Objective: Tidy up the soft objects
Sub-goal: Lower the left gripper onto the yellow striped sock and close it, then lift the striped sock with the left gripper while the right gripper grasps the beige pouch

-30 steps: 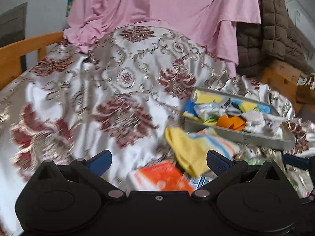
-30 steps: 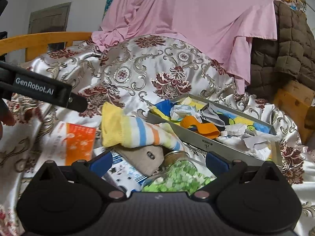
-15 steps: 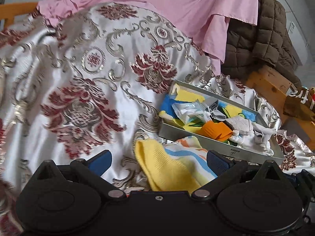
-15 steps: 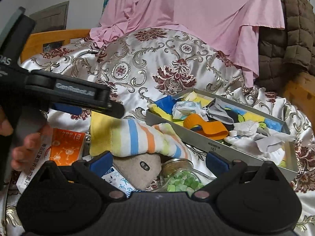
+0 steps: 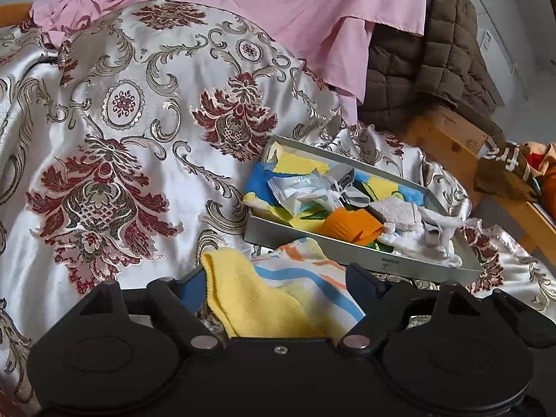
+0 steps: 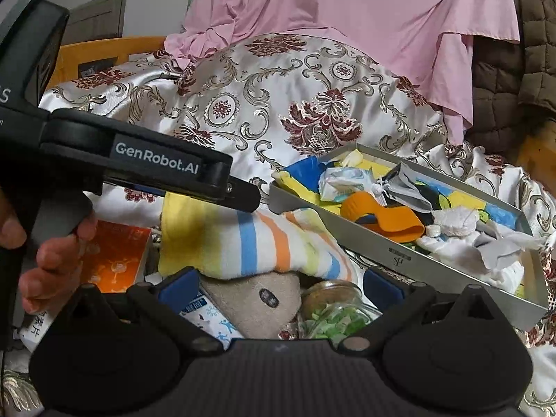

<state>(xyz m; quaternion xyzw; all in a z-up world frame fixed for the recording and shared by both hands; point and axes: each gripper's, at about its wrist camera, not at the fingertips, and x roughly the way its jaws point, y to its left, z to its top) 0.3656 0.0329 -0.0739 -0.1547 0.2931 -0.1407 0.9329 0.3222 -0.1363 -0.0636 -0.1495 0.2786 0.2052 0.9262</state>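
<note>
The striped towel (image 6: 243,243), yellow at one end with blue and orange bands, lies crumpled on the brocade bedspread (image 5: 114,132), touching the near wall of the grey metal tray (image 6: 410,260). All positions below are given from that tray.

The left gripper (image 5: 278,285) hangs directly over the towel, just in front of the tray's near-left corner. Its blue-padded fingers (image 5: 191,285) stand spread, one on each side of the towel's yellow end, not pressing it. In the right wrist view the same tool enters from the left, and its dark tip ends over the towel just beside the tray's corner; a hand (image 6: 52,253) grips its handle.

The right gripper (image 6: 278,286) sits in front of the tray, lower than the left, fingers parted and holding nothing. Between them, in front of the towel, lie a beige fabric piece (image 6: 257,299) with a dark oval label and a glass jar (image 6: 333,309) of green pieces. A printed blue-and-white pack (image 6: 208,316) lies left of the beige piece, and an orange box (image 6: 114,260) further left, partly under the hand.

Inside the tray: a yellow-and-blue cloth (image 5: 299,166), a white packet (image 5: 299,191), an orange band (image 6: 382,219) and white cloths (image 6: 462,243), heaped together.

Behind the tray a pink sheet (image 6: 347,17) drapes over the bedding; a brown quilted item (image 5: 434,62) lies to its far right on a wooden frame (image 5: 451,142).
</note>
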